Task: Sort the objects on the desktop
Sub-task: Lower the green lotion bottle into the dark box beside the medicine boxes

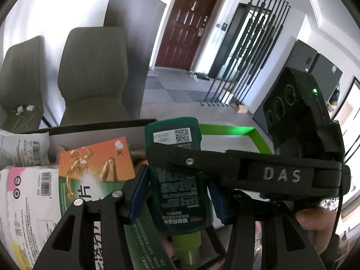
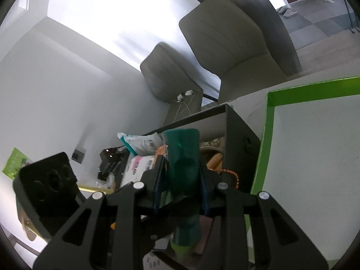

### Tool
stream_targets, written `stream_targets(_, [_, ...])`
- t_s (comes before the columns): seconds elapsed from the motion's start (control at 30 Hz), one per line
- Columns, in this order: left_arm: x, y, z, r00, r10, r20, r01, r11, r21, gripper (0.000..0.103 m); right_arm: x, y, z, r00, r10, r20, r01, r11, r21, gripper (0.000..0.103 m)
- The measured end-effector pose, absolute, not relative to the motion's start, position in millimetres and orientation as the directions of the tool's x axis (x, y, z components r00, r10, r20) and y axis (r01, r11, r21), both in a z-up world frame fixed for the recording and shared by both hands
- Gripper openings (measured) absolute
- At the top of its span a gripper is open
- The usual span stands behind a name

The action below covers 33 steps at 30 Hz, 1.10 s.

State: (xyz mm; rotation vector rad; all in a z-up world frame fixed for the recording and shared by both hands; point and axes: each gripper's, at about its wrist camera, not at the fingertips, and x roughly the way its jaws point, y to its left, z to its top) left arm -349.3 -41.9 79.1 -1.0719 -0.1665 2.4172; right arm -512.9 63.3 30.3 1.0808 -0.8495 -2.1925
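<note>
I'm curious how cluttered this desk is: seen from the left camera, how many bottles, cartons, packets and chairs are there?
Green bottle: 1
Orange-and-green carton: 1
White barcode packets: 2
Grey chairs: 2
Total: 6

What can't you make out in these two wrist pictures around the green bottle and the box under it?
- Green bottle: left wrist view, the right gripper crosses its label.
- Bottle's cap end: right wrist view, behind the gripper's linkage.
- Black box: its contents are mostly hidden by the bottle and packets.
- Orange carton: print partly lost to glare.
</note>
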Motion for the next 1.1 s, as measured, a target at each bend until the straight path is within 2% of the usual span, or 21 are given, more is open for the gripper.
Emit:
stream_targets(0.07, [-348,-45,81,-0.58,0.47,-0.665,-0.371,-0.88,-0.298,0.052,-513,62,32,-0.536,-0.686,-0.493,0.194,-0.668,0.718,0.042])
stream_targets(0.1, [-347,-47,83,-0.593,0.463,-0.659,-0.361,-0.884,-0.297,0.052,-512,61,33,-0.545,-0.678,-0.493,0.195,-0.675,0.712,0.064])
stream_targets(0.13, [-346,-51,85,-0.603,0.456,-0.654,-0.348,-0.889,-0.299,0.054,-510,62,35,-0.546,-0.694,-0.47,0.209,-0.656,0.725,0.074])
stream_targets(0.23, [-344,-65,91,-0.633,0.454,-0.627,-0.316,-0.891,-0.326,0.061,-507,67,42,-0.569,-0.683,-0.458,0.21,-0.659,0.722,0.081])
stream_targets(0.37, [-346,-78,95,-0.654,0.444,-0.612,-0.29,-0.895,-0.34,0.061,-503,79,46,-0.604,-0.687,-0.404,0.218,-0.631,0.745,0.082])
stream_targets(0.47, [-349,-82,95,-0.658,0.437,-0.613,-0.279,-0.898,-0.341,0.061,-503,80,45,-0.602,-0.688,-0.405,0.215,-0.628,0.748,0.078])
stream_targets(0.53, [-351,-84,94,-0.654,0.427,-0.625,-0.271,-0.903,-0.333,0.061,-505,78,45,-0.588,-0.69,-0.423,0.204,-0.632,0.748,0.059])
stream_targets(0.57, [-352,-85,93,-0.656,0.423,-0.625,-0.266,-0.905,-0.332,0.061,-506,77,45,-0.583,-0.691,-0.427,0.2,-0.632,0.749,0.052])
stream_targets(0.6, [-352,-86,93,-0.657,0.423,-0.624,-0.264,-0.905,-0.334,0.061,-507,75,44,-0.576,-0.689,-0.439,0.197,-0.639,0.744,0.041])
stream_targets(0.63, [-352,-86,93,-0.656,0.425,-0.624,-0.266,-0.904,-0.336,0.061,-508,74,42,-0.566,-0.69,-0.451,0.192,-0.643,0.741,0.036])
stream_targets(1.0, [-356,-92,88,-0.653,0.403,-0.641,-0.246,-0.913,-0.324,0.061,-510,67,34,-0.559,-0.676,-0.481,0.158,-0.656,0.738,0.037])
stream_targets(1.07, [-355,-94,89,-0.657,0.4,-0.639,-0.242,-0.915,-0.324,0.061,-507,70,39,-0.574,-0.674,-0.465,0.161,-0.65,0.743,0.039])
stream_targets(1.1, [-354,-96,89,-0.66,0.399,-0.636,-0.24,-0.915,-0.325,0.061,-504,72,42,-0.585,-0.671,-0.455,0.163,-0.647,0.745,0.044])
